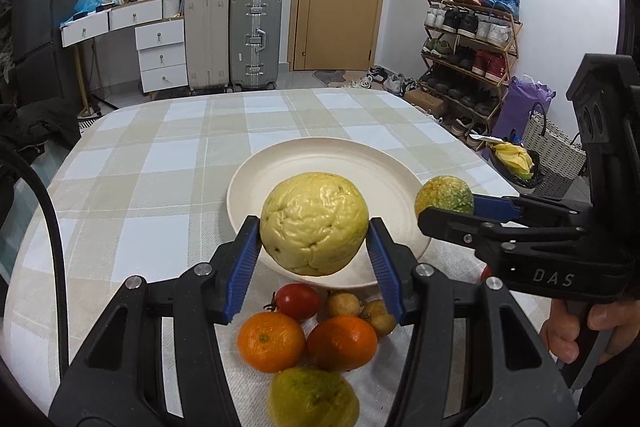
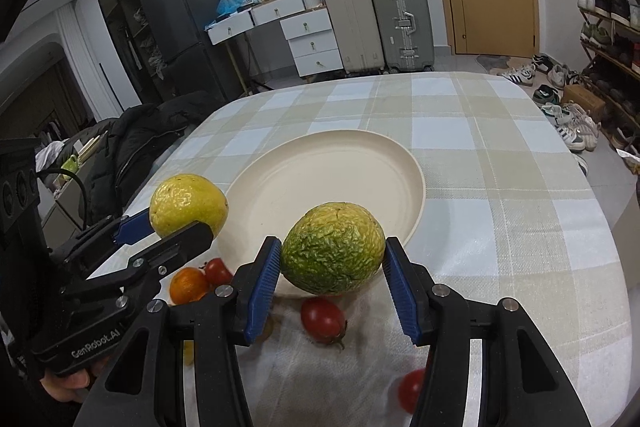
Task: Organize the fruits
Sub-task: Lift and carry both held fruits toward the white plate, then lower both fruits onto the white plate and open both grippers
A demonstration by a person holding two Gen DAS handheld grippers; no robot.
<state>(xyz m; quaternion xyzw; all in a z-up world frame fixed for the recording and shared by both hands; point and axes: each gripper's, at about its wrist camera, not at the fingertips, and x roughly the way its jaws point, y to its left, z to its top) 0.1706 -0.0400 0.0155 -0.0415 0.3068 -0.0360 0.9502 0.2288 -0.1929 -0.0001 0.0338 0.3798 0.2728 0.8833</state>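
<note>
L gripper (image 1: 314,247) jaws clamped on wrinkled yellow fruit (image 1: 314,223), R gripper (image 2: 332,273) jaws clamped on wrinkled green-yellow fruit (image 2: 333,253), both held above near rim of cream plate (image 2: 320,171), oranges (image 1: 271,341) & tomatoes (image 2: 323,319) below on checked tablecloth (image 2: 500,155), suitcases (image 1: 255,39), door, shoe rack behind.
</note>
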